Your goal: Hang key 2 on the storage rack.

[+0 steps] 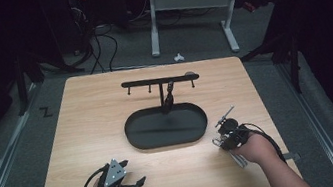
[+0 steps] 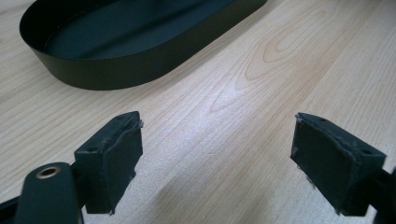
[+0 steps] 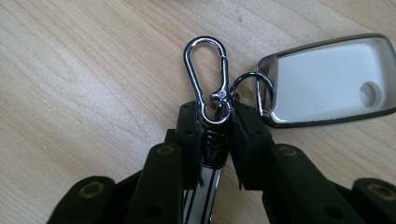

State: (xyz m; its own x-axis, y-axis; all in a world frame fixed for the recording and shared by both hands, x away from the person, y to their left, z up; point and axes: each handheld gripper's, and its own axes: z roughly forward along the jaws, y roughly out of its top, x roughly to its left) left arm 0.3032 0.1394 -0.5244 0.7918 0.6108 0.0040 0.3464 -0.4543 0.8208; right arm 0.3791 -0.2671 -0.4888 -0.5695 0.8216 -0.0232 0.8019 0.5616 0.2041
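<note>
Right tool (image 3: 215,133) low over table, clamped on key clip (image 3: 208,79), left tool (image 2: 217,158) agape

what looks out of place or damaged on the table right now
Nothing looks spilled or broken. The black tray sits square under its hook stand. The right gripper pinches a key ring's carabiner, its white tag lying flat on the table.
</note>
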